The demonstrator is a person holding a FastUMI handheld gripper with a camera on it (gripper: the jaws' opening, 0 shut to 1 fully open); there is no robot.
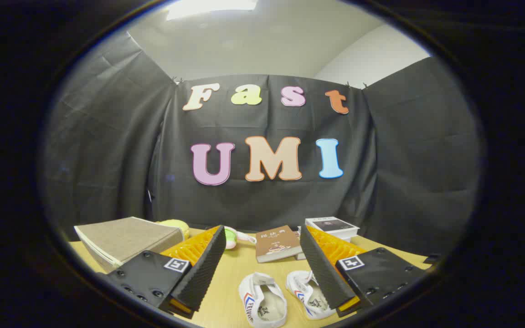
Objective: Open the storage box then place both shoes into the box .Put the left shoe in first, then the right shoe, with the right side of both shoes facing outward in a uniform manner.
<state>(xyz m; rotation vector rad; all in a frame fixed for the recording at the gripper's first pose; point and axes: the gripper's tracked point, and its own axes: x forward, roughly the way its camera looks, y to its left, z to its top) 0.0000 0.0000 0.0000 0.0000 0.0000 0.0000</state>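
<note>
Between the two fingers of my hand-held gripper (262, 273), I am seeing a pair of small white shoes lying on the pale wooden worktop (239, 269). The fingers are standing wide apart and holding nothing. The nearer shoe (262, 303) is lying in the gap between the fingers, its opening facing up, with red and blue stripes on its side. The second shoe (308, 294) is lying just beside it, partly tucked behind the right finger, so I cannot tell its full shape or which foot either one is for.

Beyond the left finger, a flat grey-brown box (126, 239) with a closed lid is sitting on the worktop; I am judging this to be the storage box, still unopened. Further back, a brown book (277, 243) is lying near the middle, a white book (331, 226) is sitting beyond the right finger, and a yellow-green soft object (176, 225) is peeking out behind the box.

I am weighing the risks from here. The shoes are sitting so close together that a wide grab could be nudging both at once or catching the wrong one first. With the lid still shut, going for a shoe now would be breaking the order. The lid looks thin and flat, so the fingers could be slipping off its edge or dragging the whole box. Hidden detail on the second shoe could be leading me to face it the wrong way.
</note>
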